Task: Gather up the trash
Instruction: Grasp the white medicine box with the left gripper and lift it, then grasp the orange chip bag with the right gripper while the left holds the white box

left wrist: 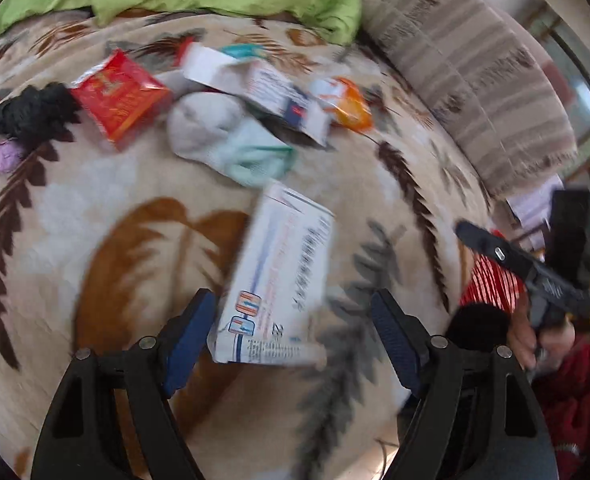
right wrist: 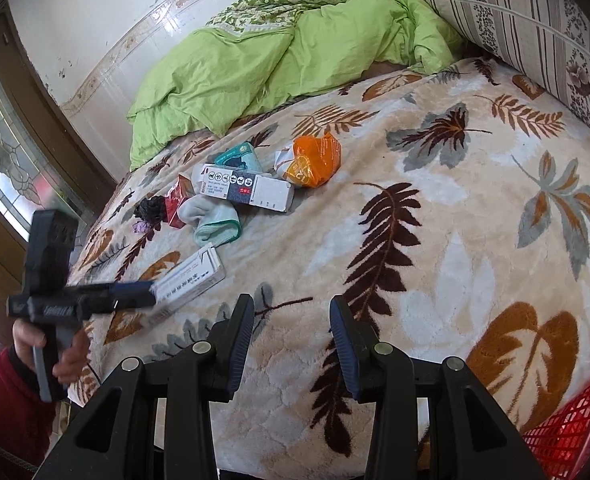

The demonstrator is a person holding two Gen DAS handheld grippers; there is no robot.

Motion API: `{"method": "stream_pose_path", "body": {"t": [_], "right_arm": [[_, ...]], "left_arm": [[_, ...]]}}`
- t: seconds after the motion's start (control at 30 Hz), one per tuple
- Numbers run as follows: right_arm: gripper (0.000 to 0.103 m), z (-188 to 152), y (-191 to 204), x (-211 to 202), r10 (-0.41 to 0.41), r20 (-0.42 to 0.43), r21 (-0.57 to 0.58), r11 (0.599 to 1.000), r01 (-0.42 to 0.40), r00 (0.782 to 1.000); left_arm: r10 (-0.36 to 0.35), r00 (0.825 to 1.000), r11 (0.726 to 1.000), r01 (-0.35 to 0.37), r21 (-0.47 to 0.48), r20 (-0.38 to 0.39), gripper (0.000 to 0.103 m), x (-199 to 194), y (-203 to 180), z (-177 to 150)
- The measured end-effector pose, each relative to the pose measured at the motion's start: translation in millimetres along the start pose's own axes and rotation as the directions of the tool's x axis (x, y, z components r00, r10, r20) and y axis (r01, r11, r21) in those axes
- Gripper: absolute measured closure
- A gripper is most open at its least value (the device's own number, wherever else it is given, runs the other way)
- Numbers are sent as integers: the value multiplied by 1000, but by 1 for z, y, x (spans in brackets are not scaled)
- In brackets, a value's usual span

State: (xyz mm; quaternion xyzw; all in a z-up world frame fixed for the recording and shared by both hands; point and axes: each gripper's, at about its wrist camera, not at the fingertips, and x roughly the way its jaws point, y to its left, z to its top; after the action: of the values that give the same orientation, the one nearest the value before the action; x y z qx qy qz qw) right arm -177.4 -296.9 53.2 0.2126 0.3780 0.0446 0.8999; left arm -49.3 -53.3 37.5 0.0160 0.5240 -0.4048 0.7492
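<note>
Hovering over bed (right wrist: 435, 240) | left tool (left wrist: 295, 320) released, jaws astride white box (left wrist: 279, 276) | right tool (right wrist: 291, 332) released, empty | red basket (right wrist: 575, 428) beside it

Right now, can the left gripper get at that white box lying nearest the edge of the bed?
Probably yes. The left gripper is open, and the white box lies between its fingers with its near end close to the left pad. Nothing sits on the box, and the sock is clear of it.
</note>
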Motion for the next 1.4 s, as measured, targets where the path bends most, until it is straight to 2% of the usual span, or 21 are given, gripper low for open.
{"method": "stream_pose_path", "body": {"t": [0.13, 0.23, 0.3, 0.33, 0.37, 0.4, 0.5, 0.57, 0.63, 0.73, 0.77, 0.9, 1.07, 1.2, 1.23, 1.27, 1.3, 1.4], "right_arm": [[61, -1, 5, 0, -7, 3, -21, 1000, 7, 1000], [61, -1, 4, -1, -11, 6, -16, 1000, 11, 1000], [61, -1, 1, -3, -11, 7, -6, 1000, 11, 1000], [61, -1, 0, -3, -12, 7, -1, 1000, 12, 1000], [61, -1, -2, -3, -12, 7, 6, 1000, 12, 1000], [61, 0, -3, -3, -12, 6, 11, 1000, 12, 1000], [59, 1, -4, -1, -19, -9, 28, 999, 19, 1000], [57, 5, -3, 4, -14, -34, 38, 999, 15, 999], [53, 14, -6, 7, 3, -34, 51, 999, -1, 999], [44, 39, -9, 16, -15, -17, 64, 998, 16, 1000], [37, 50, -9, 24, -5, -27, 73, 997, 7, 1000], [32, 86, -4, 59, -63, 2, 38, 997, 63, 998], [32, 115, -6, 113, -138, -23, 2, 990, 138, 990], [32, 122, -16, 140, -119, -48, 20, 993, 120, 992], [38, 121, -17, 143, -105, -49, 35, 994, 106, 993], [66, 119, -19, 144, -90, -47, 49, 995, 92, 995], [80, 116, -18, 144, -82, -58, 53, 995, 85, 995], [85, 105, -10, 126, -96, -7, 19, 995, 97, 995]], "left_arm": [[149, 988, 988, -150, 21, 49, 24, 3, -21, 0], [247, 967, 967, -250, 47, 58, 24, 21, -33, 9], [320, 947, 945, -322, 57, 32, 30, 38, -38, 15], [355, 934, 933, -356, 52, 26, 37, 44, -39, 15], [393, 919, 918, -394, 41, 41, 44, 47, -40, 14], [421, 904, 906, -423, 20, 71, 47, 47, -41, 12], [447, 884, 895, -441, -70, 136, 48, 41, -41, 4], [468, 864, 884, -456, -107, 185, 49, 32, -43, -8], [472, 852, 881, -453, -133, 226, 49, 23, -44, -17], [490, 828, 871, -460, -171, 272, 49, 13, -41, -27], [491, 824, 871, -458, -178, 282, 49, 10, -39, -30], [495, 817, 869, -456, -195, 295, 49, 11, -36, -32], [495, 816, 869, -452, -202, 300, 49, 10, -31, -34], [490, 818, 871, -447, -205, 302, 49, 11, -28, -36], [492, 817, 870, -448, -206, 301, 49, 12, -27, -35], [493, 816, 869, -449, -207, 301, 49, 13, -27, -35], [493, 815, 869, -449, -207, 304, 49, 13, -28, -35], [496, 811, 868, -451, -208, 310, 49, 12, -28, -36]]}}
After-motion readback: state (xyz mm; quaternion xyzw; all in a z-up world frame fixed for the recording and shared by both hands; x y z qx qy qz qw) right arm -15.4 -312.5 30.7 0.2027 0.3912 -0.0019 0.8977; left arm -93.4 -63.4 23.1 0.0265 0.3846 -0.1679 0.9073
